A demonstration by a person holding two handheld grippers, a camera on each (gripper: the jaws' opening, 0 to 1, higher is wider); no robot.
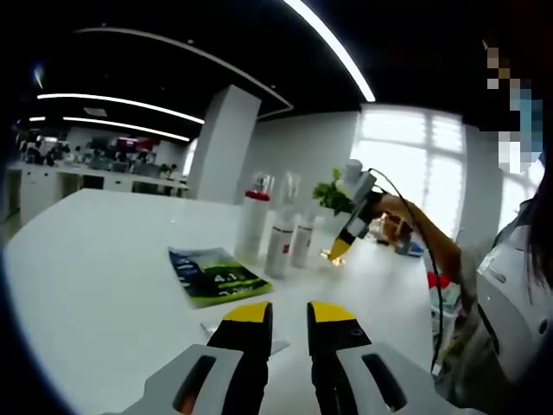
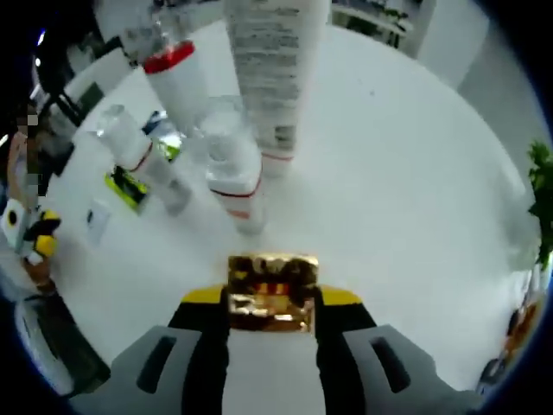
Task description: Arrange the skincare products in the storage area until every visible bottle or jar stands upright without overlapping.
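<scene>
In the left gripper view, the left gripper point(image 1: 289, 313) rises from the bottom centre of the frame, angled low over the white tabletop point(image 1: 95, 259). Its yellow-tipped jaws stand a narrow gap apart with nothing between them.

The right gripper point(image 1: 339, 249) appears at centre right of the same view, held by a person's forearm point(image 1: 423, 233) that reaches in from the right edge. It tilts downward, its yellow tips close above the tabletop, with something gold glinting at the tips.

In the right gripper view, the right gripper point(image 2: 270, 298) points steeply down at the tabletop point(image 2: 415, 199). Its jaws are closed against the sides of a white bottle with a gold cap point(image 2: 270, 294); the gold cap sits at the jaw tips, at lower centre of the frame.

Bottle count in the left gripper view: three standing upright in a close group at centre frame, namely one red-collared bottle point(image 1: 252, 223) and two clear-capped bottles point(image 1: 281, 232) point(image 1: 303, 239).

In the right gripper view a fourth, larger white tube point(image 2: 276, 78) stands among them at upper centre.

One green-and-black leaflet point(image 1: 216, 275) lies flat on the tabletop, left of the group.
</scene>
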